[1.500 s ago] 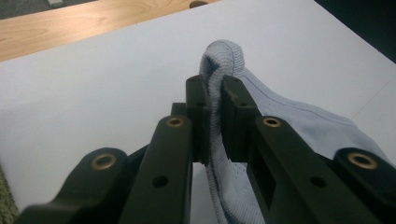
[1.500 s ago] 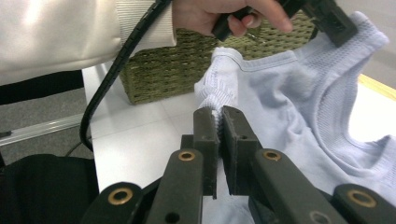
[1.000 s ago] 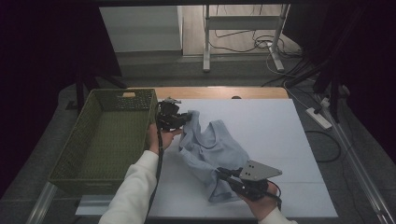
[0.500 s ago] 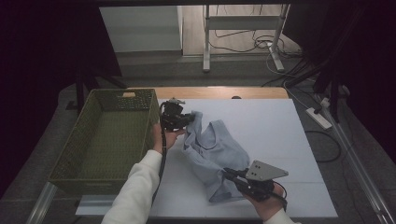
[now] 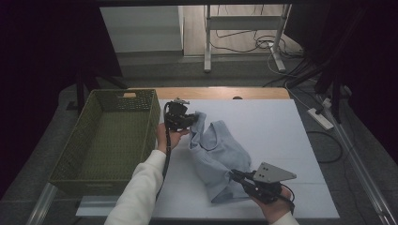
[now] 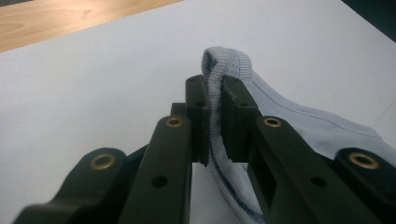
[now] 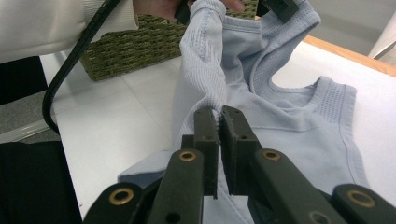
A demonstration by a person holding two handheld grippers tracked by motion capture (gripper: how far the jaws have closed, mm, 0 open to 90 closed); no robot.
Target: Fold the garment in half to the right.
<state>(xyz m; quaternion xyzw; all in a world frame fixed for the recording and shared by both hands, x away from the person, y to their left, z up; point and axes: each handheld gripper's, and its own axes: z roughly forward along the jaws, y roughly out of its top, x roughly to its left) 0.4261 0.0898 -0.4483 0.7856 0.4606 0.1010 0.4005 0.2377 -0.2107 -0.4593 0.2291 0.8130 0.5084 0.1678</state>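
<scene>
Between basket [image 5: 141, 117] and open white tabletop [image 5: 281, 140], both tongs clamped on the blue top's [image 5: 220, 154] edges

tongs [image 6: 214, 100]: black, brass rivets | cable [image 5: 165, 154]: black | sleeve [image 5: 137, 190]: white

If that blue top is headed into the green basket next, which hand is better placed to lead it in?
Probably the left. The left tongs already pinch the light blue top at its edge right beside the green basket. The right tongs grip its near end, farther from the basket.
</scene>
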